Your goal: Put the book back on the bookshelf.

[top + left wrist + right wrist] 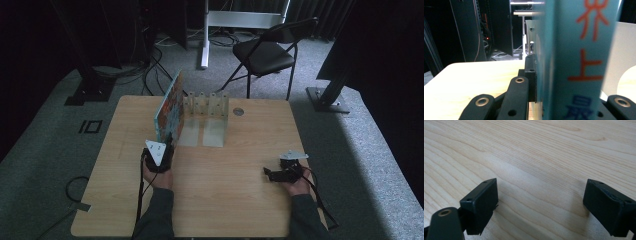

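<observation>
Wood table [230, 195] in a dim room is where both hands work. On it, the left gripper [165, 145] squeezes a book [170, 107] that stands up on its edge, just beside a metal rack [207, 117] near the far side. From above, the bright picture on the book's cover shows. The left gripper view shows other things: the blue spine of the book [579, 60] with red signs on it, pinched between the black jaws. The right gripper [272, 173] rests on the table, well apart from the book. The right gripper view shows its jaws spread wide with bare wood between them. Grey carpet [45, 150] lies around the table, and a black chair [265, 52] stands behind it. Cables [150, 70] trail over the floor there.
</observation>
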